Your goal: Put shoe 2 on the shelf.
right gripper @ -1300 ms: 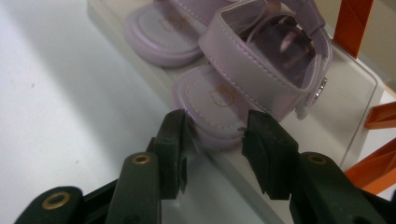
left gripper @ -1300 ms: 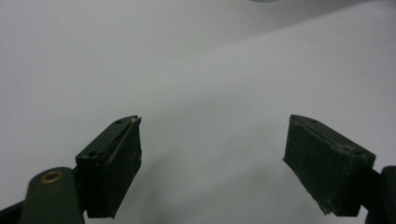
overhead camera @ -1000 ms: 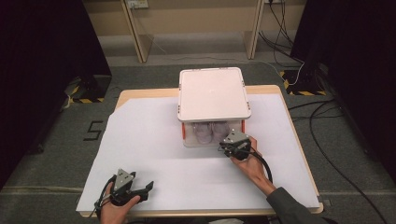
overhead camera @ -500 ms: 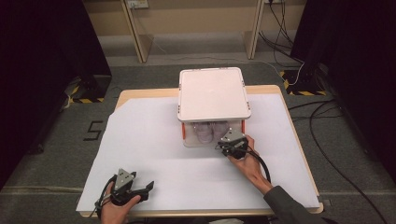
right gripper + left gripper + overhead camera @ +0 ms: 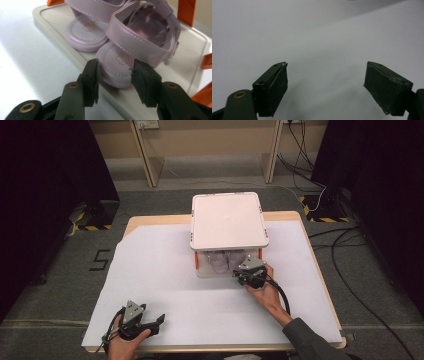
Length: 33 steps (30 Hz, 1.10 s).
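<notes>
At the far middle of the table (image 5: 150,320), which is covered in white paper, stands a small two-level shelf (image 5: 228,220) with a white top, orange corner posts and a pale lower tray. On that lower tray sit two small pink sandals side by side, toes pointing toward me.

My right gripper (image 5: 115,77) is reaching in at the front edge of the tray. Its two black jaws are partly open and straddle the toe of the nearer sandal (image 5: 140,42); the left one seems to touch the sole's edge, but I cannot tell for sure, and the grip is not yet closed. I judge I have come in low and from the front because the shelf's top blocks any approach from above. The other sandal (image 5: 87,32) sits just behind and beside it, touching or nearly so.

My left gripper (image 5: 142,322) rests low over the bare paper at the near left corner, well apart from the shelf, its jaws spread wide and holding nothing. It seems parked there to keep out of the way.
</notes>
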Available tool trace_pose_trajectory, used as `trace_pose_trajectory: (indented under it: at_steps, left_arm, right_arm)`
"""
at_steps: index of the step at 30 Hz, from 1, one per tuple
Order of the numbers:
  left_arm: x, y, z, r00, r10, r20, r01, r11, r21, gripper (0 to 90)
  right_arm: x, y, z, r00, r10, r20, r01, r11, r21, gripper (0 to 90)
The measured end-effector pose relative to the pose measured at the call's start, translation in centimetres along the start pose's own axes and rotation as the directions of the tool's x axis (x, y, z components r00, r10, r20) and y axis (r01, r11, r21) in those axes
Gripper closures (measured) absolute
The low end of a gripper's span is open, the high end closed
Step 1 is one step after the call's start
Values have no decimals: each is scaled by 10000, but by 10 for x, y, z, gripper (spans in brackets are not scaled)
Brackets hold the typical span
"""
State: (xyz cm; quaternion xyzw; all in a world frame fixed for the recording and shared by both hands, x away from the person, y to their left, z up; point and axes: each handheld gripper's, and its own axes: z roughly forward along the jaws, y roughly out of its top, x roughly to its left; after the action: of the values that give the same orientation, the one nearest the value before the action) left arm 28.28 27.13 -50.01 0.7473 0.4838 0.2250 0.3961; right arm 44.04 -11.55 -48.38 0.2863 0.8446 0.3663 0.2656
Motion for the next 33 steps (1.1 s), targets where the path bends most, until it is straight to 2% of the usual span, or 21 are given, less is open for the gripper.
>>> trace_pose_trajectory:
  at_steps: [3,8,12,15,17,22,28,31,33]
  left_arm:
    - [0,0,1,10000,48,10,-48,10000,22,184]
    - [0,1,2,10000,37,27,-37,10000,33,184]
    - [0,1,1,10000,20,40,-20,10000,-34,184]
    - [0,1,0,10000,28,38,-28,10000,-51,184]
    - [0,1,0,10000,18,48,-18,10000,-74,184]
    - [0,1,-1,10000,71,50,-71,9999,-72,185]
    - [0,1,-1,10000,35,37,-35,10000,-78,184]
    - [0,1,-1,10000,37,47,-37,10000,-89,184]
    - [0,1,-1,10000,63,60,-62,9999,-104,184]
  right_arm:
    - [1,1,1,9998,146,-161,-147,9999,-67,565]
    - [8,4,1,9996,70,-285,-72,9999,-77,545]
    - [11,7,-2,9999,45,-133,-43,9998,170,558]
    - [8,7,-6,9995,217,-236,-215,9997,71,545]
    - [8,7,-11,9979,435,-489,-439,9990,-76,536]
    - [10,10,-29,9966,400,-724,-446,9970,-630,486]
    - [12,9,-52,9876,760,-1371,-939,9872,-1292,417]
    - [16,2,-58,9828,891,-1615,-1085,9874,-1155,378]
    - [17,-3,-62,9757,1129,-1877,-1344,9852,-1060,353]
